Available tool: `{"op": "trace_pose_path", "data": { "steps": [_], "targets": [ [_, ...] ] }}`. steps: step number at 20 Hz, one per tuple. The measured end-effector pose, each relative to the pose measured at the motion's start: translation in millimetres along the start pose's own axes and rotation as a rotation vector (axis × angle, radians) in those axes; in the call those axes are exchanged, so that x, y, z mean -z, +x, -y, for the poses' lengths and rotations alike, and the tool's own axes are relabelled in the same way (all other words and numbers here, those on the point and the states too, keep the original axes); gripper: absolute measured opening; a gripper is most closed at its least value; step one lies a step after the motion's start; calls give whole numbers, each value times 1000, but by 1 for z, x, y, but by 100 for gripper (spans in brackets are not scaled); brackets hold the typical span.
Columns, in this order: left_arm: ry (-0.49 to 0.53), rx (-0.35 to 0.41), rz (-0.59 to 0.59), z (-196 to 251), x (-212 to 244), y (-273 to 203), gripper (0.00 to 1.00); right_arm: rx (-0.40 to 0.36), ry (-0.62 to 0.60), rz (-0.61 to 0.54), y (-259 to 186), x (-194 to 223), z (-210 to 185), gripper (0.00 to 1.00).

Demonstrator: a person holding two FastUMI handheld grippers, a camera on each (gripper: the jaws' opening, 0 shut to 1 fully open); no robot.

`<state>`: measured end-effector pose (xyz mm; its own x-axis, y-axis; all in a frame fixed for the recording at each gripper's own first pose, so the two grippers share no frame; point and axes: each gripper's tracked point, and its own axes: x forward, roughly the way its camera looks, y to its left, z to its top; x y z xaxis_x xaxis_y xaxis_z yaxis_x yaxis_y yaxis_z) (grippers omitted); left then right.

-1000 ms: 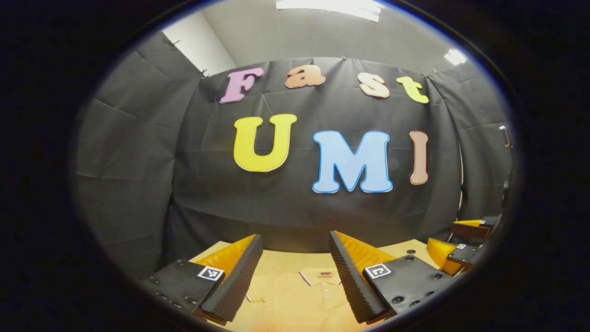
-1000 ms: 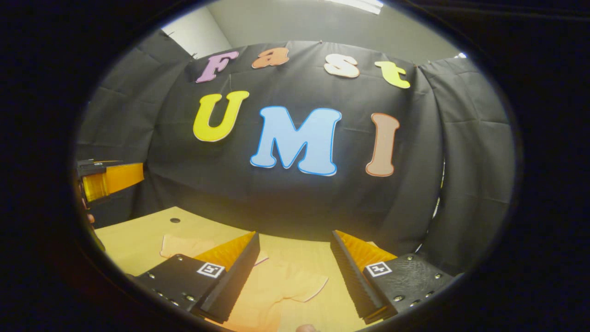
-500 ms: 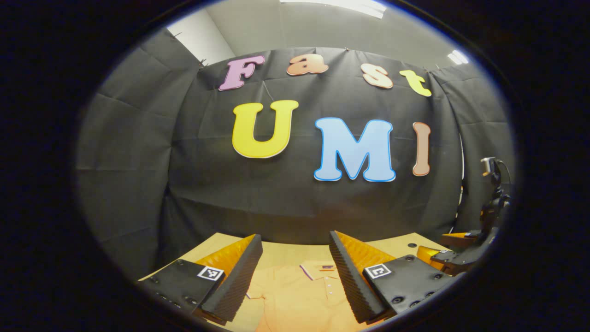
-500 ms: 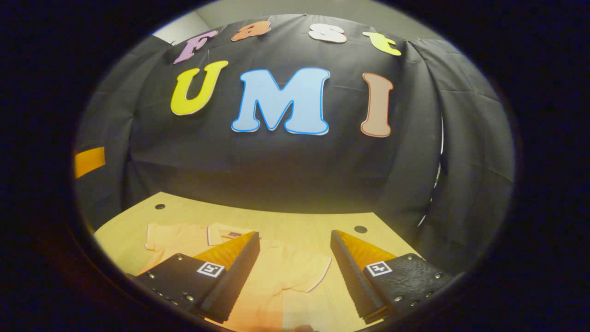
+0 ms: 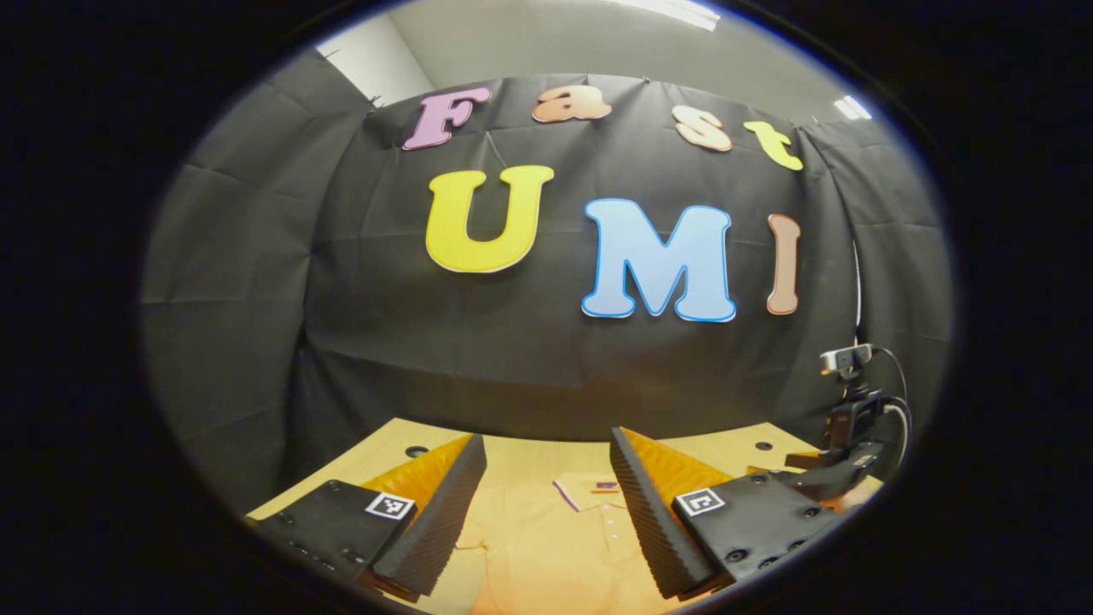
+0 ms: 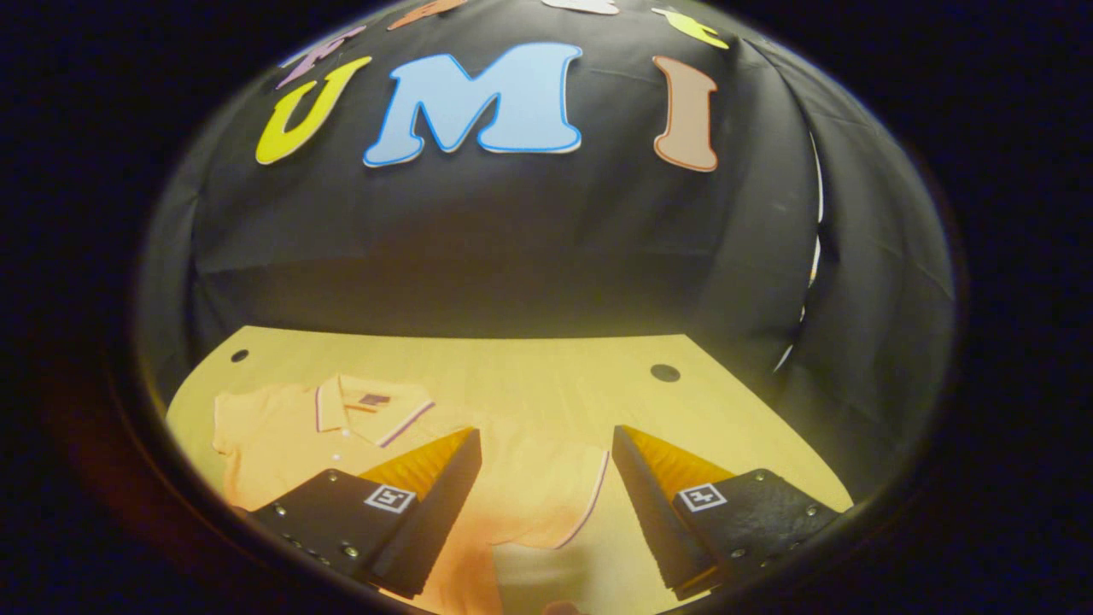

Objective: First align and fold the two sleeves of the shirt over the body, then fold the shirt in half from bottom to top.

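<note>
While both of your grippers hang above it with nothing taken up, the worktop [image 6: 529, 376] carries the shirt [image 6: 282, 436] spread flat and face up, collar toward the booth wall and both sleeves unfolded. Your right gripper [image 6: 546, 487] has its jaws wide apart, and the shirt's right sleeve [image 6: 546, 491] lies beneath the gap between them, its pale-trimmed cuff edge toward the right finger. Your left gripper [image 5: 546, 504] is likewise spread open, looking down on the collar [image 5: 589, 491] and button placket. The cloth looks thin, light and limp, so expect it to sag, drag and wrinkle instead of hinging like a stiff sheet; I would pinch each sleeve at its outer cuff edge, where the trim gives a firmer double layer, and carry it low so the fold lands squarely on the body. Compared with a second ago, your right gripper has pitched downward: the worktop now takes up much more of the right gripper view, and the collar and the whole sleeve have come into sight. Your left gripper has tipped down only slightly, and the other gripper at its right edge has dropped lower.
</note>
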<state>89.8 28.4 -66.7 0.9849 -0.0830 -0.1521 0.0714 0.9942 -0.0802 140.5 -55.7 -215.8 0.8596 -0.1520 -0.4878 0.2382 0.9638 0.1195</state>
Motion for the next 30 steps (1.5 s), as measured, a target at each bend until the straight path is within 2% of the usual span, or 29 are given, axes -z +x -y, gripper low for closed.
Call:
{"op": "trace_pose_path", "data": {
  "steps": [6, 12, 15, 17, 18, 19, 20, 22, 24, 25, 30],
  "targets": [
    [-4, 20, -40, -1, 11, 7, 95, 58, 42, -183, 60, 51, 21, 96],
    [-20, 45, -57, 0, 9, 7, 94, 68, 75, -297, 80, 81, 29, 96],
    [-26, 62, -72, 0, 10, 8, 94, 51, 128, -340, 82, 91, 23, 86],
    [-28, 72, -72, 1, 10, 7, 94, 51, 161, -346, 83, 91, 21, 75],
    [-30, 78, -69, 1, 9, 5, 95, 62, 168, -358, 84, 94, 23, 75],
    [-31, 83, -67, 1, 8, 3, 95, 67, 183, -351, 82, 91, 23, 52],
    [-31, 89, -66, 1, 8, 1, 94, 70, 181, -359, 80, 93, 23, 48],
    [-33, 104, -70, -2, 11, 0, 94, 87, 205, -362, 80, 92, 22, 26],
    [-49, 129, -76, -3, 15, 1, 94, 114, 218, -367, 75, 93, 24, 25],
    [-55, 141, -77, -6, 18, 3, 95, 125, 242, -371, 78, 91, 23, 5],
    [-58, 178, -82, -22, 19, 7, 94, 148, 182, -337, 73, 71, 16, 6]
  ]
}}
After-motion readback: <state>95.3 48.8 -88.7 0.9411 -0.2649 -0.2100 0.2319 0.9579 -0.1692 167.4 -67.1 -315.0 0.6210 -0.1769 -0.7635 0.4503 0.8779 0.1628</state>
